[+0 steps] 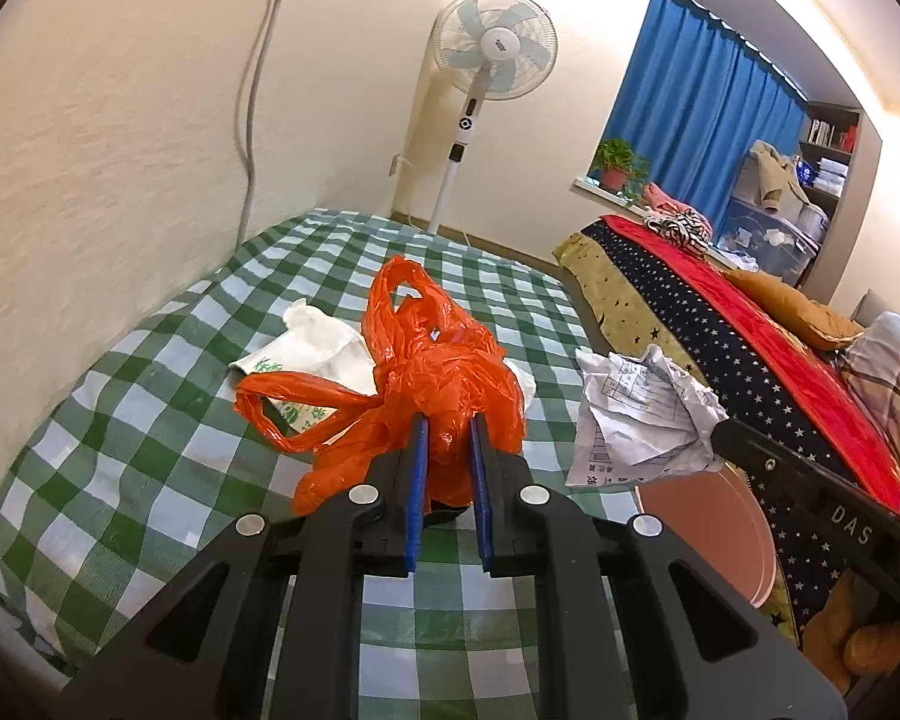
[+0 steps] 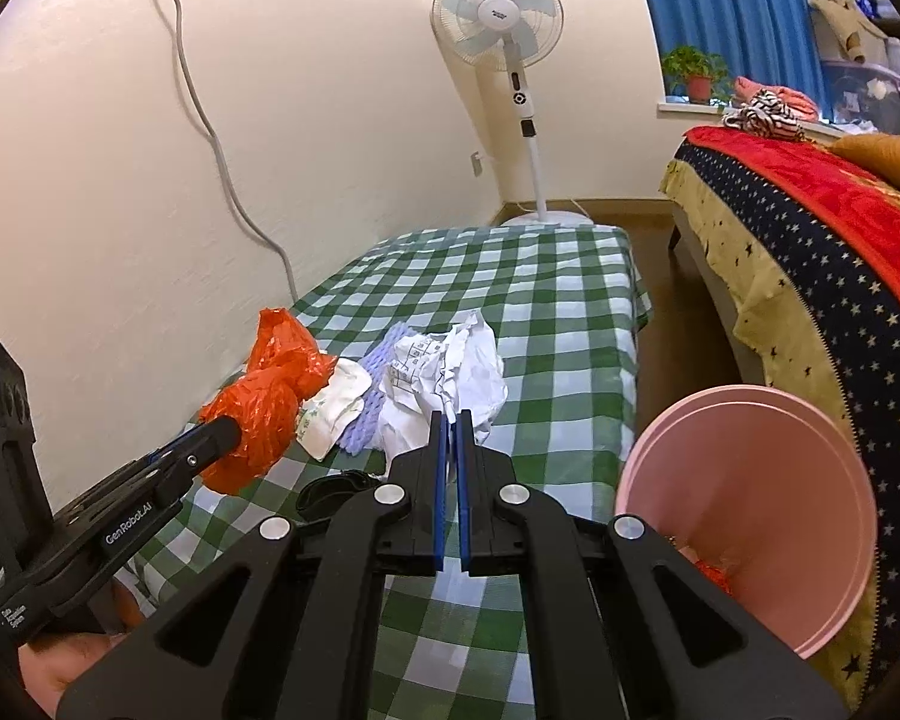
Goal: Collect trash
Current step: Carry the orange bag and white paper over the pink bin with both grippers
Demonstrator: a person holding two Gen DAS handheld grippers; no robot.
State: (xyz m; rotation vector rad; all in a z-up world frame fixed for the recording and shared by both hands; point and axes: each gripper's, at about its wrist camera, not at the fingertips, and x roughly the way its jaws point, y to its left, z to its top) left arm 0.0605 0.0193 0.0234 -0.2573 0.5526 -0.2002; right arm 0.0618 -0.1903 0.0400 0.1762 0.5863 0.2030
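My left gripper (image 1: 449, 425) is shut on an orange plastic bag (image 1: 426, 360), held just above the green checked bed (image 1: 150, 420); the bag also shows in the right wrist view (image 2: 258, 414). My right gripper (image 2: 450, 420) is shut on a crumpled printed paper (image 2: 450, 378), which hangs at the right of the left wrist view (image 1: 642, 414). A white printed wrapper (image 1: 312, 342) and a pale purple foam net (image 2: 384, 360) lie on the bed between them. A pink bin (image 2: 750, 510) stands by the bed's right side, with some orange scrap inside.
A second bed with a starred cover and red blanket (image 2: 840, 228) runs along the right. A standing fan (image 2: 504, 24) is in the far corner. A grey cable (image 2: 210, 132) hangs down the wall. A black object (image 2: 330, 489) lies on the bed near my right gripper.
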